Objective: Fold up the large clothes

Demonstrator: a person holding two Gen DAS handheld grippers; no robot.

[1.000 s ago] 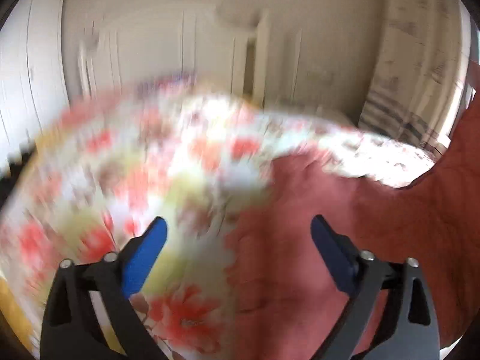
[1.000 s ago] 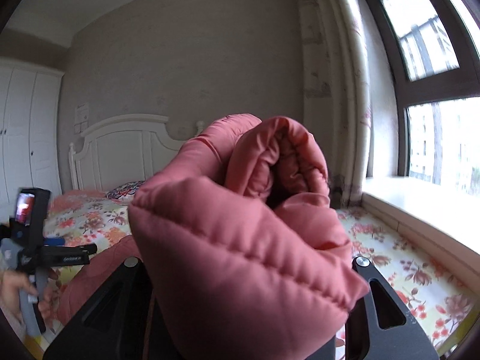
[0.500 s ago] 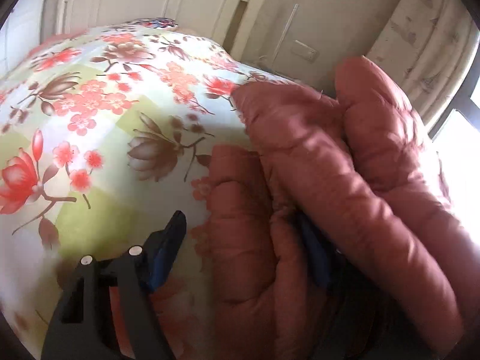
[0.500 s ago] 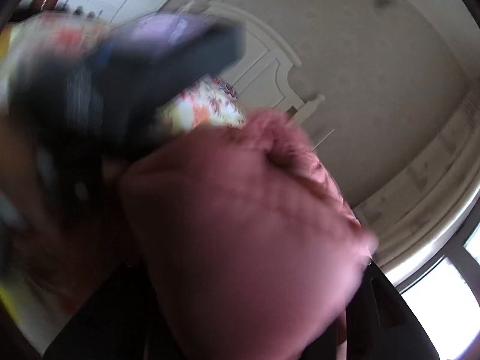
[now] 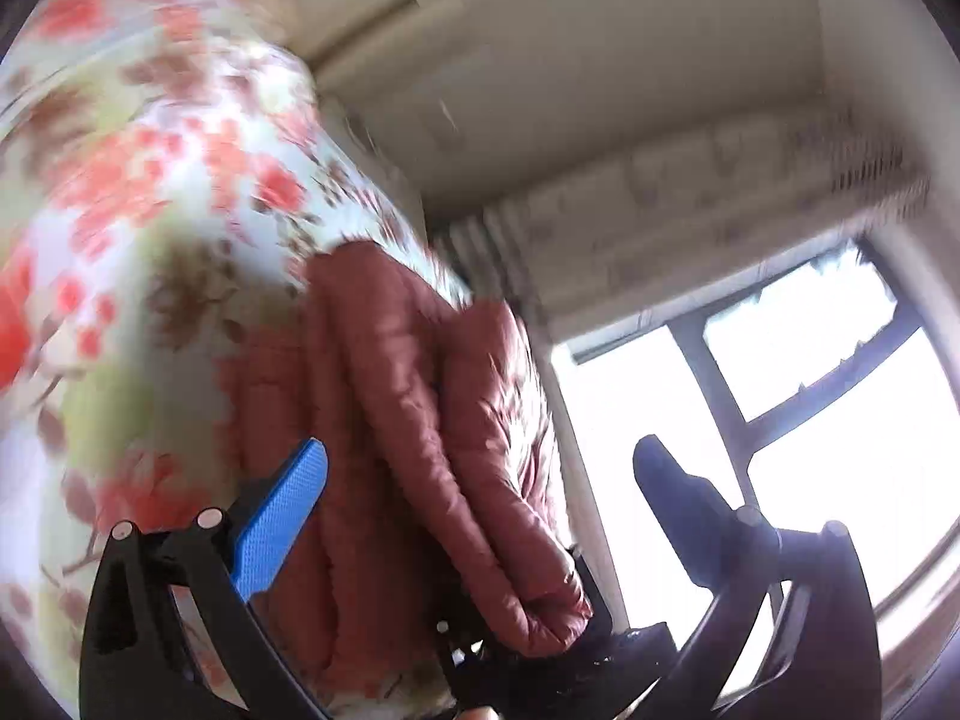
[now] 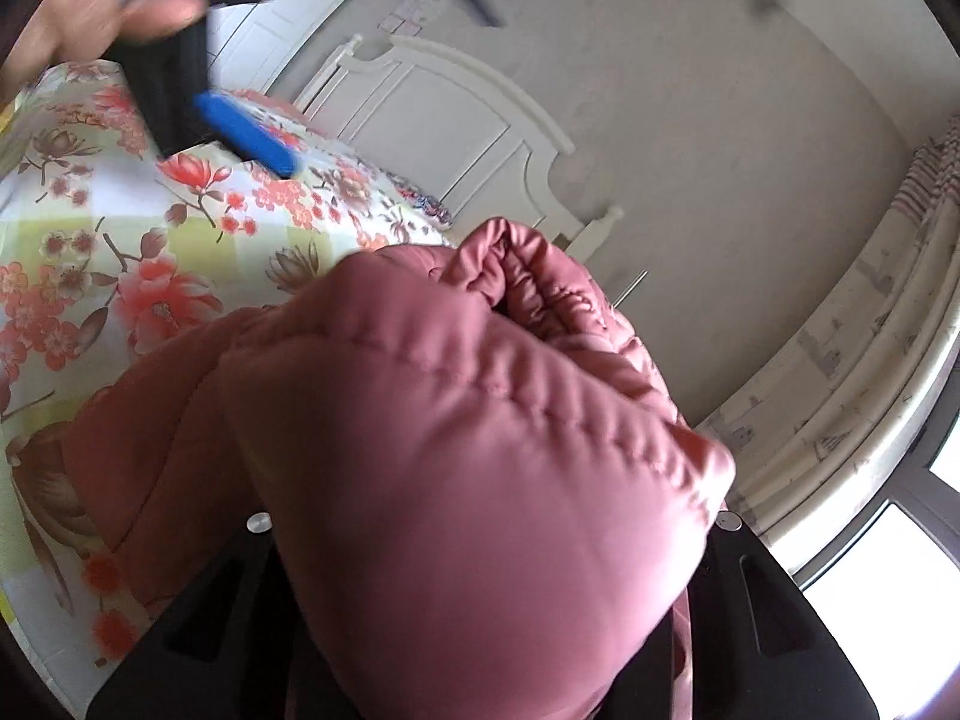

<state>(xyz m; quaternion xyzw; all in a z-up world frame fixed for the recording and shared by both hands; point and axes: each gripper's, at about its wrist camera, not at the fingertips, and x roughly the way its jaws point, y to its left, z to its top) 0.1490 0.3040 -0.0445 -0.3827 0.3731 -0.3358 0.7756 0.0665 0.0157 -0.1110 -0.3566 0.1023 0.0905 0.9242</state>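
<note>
1. Since half a second ago the left gripper [image 5: 480, 480] has let go: then its fingers pinched the padded jacket [image 5: 420, 420], now its jaws stand wide apart and empty, swinging clear.
2. Right gripper [image 6: 492, 540] stays clamped on a thick bunched wad of the same jacket, which trails down onto the floral bedspread [image 6: 120, 228].
3. Folding looks barely underway; the garment is bunched, not flattened, and no neat fold shows.
4. Open bedspread lies leftward; the headboard [image 6: 456, 120] and window [image 5: 810, 390] bound the far sides.
</note>
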